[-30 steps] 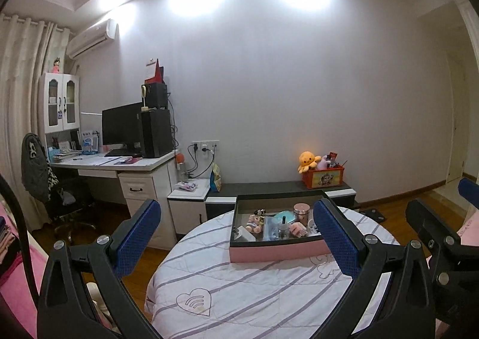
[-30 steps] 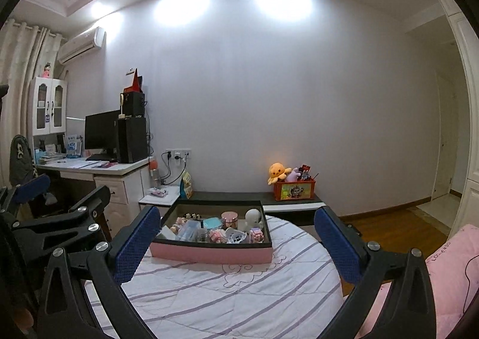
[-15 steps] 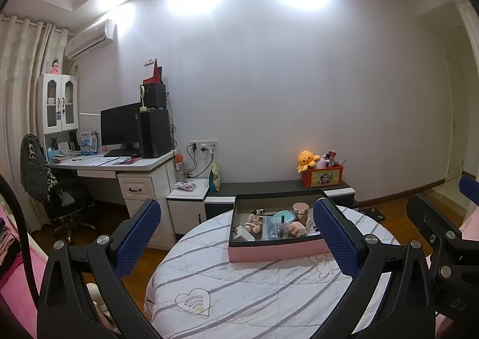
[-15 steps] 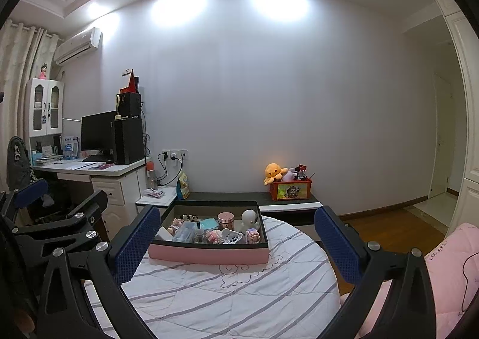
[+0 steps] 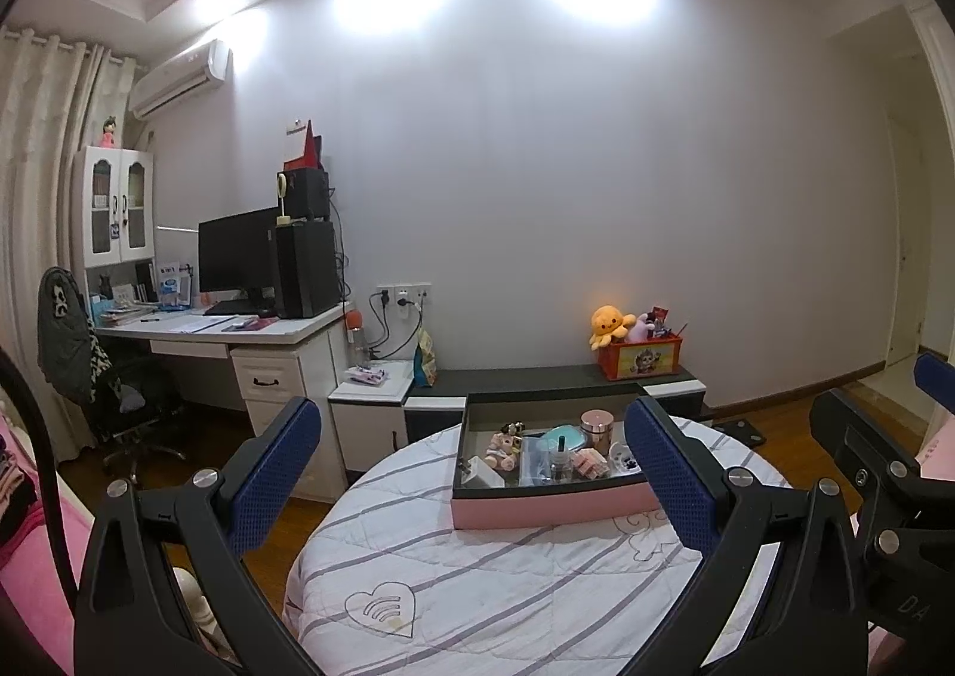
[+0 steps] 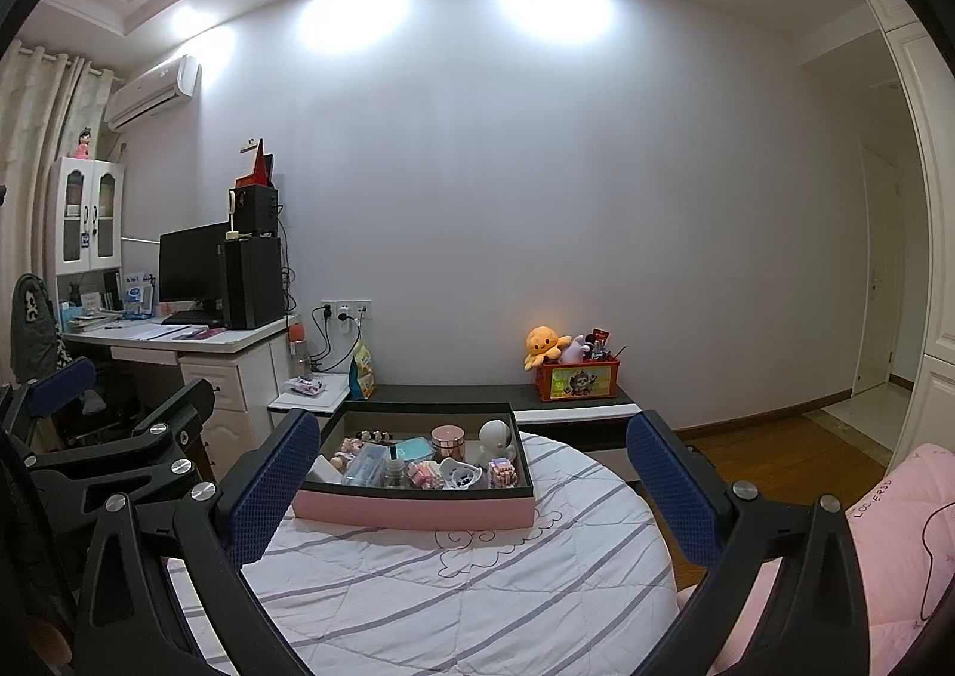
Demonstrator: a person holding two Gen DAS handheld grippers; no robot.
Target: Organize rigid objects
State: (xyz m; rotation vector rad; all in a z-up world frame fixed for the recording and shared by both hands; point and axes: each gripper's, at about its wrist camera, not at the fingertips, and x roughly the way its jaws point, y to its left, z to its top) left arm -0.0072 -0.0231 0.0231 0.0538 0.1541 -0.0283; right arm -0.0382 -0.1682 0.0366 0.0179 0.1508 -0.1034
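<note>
The round desk (image 6: 477, 604) under its striped quilted cover carries one thing: a pink-sided tray (image 6: 418, 512) with a dark rim, standing toward 12 o'clock on the top, squarely ahead of both cameras. The cover around it shows nothing else lying loose.

The left gripper (image 5: 471, 473) and right gripper (image 6: 471, 479) hang side by side at 6 o'clock, well short of the tray, each with jaws spread wide and holding nothing.

Inside the tray the small rigid pieces sit crowded: a rose-coloured jar (image 6: 452, 440) at the back, a white round figure (image 6: 494, 437) at its 3 o'clock, a teal case (image 6: 413, 447), a clear box (image 6: 367, 464), a little dark-capped bottle (image 6: 392, 467) and a cube (image 6: 500, 474) along the near wall.

With everything already in the tray, this fits either a sorting about to start or one just ended. Any reach in is best made from above, one piece at a time, jaws narrowed to clear the close neighbours and the tray wall.
</note>
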